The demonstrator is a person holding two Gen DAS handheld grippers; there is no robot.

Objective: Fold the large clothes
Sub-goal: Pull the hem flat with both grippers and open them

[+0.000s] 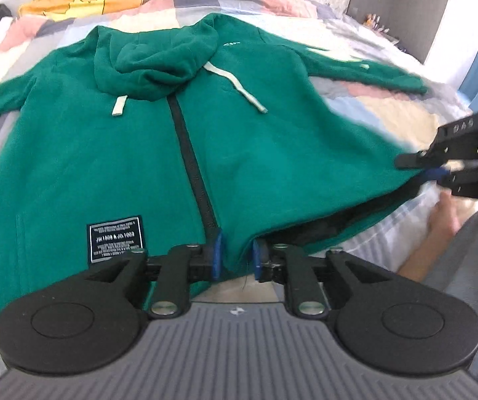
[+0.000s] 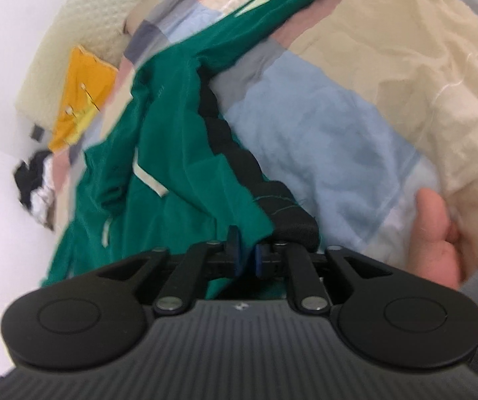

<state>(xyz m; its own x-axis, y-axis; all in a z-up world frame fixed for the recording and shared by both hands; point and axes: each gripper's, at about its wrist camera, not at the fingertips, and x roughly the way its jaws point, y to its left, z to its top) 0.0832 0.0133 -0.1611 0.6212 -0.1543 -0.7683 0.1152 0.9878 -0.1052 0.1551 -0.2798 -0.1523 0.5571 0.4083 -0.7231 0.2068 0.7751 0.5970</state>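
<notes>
While the green hoodie [image 1: 112, 153] lies on the bed [image 1: 382, 113], left tongs [image 1: 237, 256] narrowly parted around its hem, right tongs [image 2: 247, 256] likewise, pads off cloth.

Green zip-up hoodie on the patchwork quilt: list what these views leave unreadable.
- Black label patch, left wrist view: small print too small, blurred.
- Green zip-up hoodie hem, left wrist view: near edge hidden behind left gripper.
- Right gripper, right wrist view: motion blur; pad contact with fabric unclear.

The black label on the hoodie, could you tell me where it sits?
In the left wrist view, the label lies on the hoodie near its hem, left of the zipper, just beyond the left gripper.
</notes>
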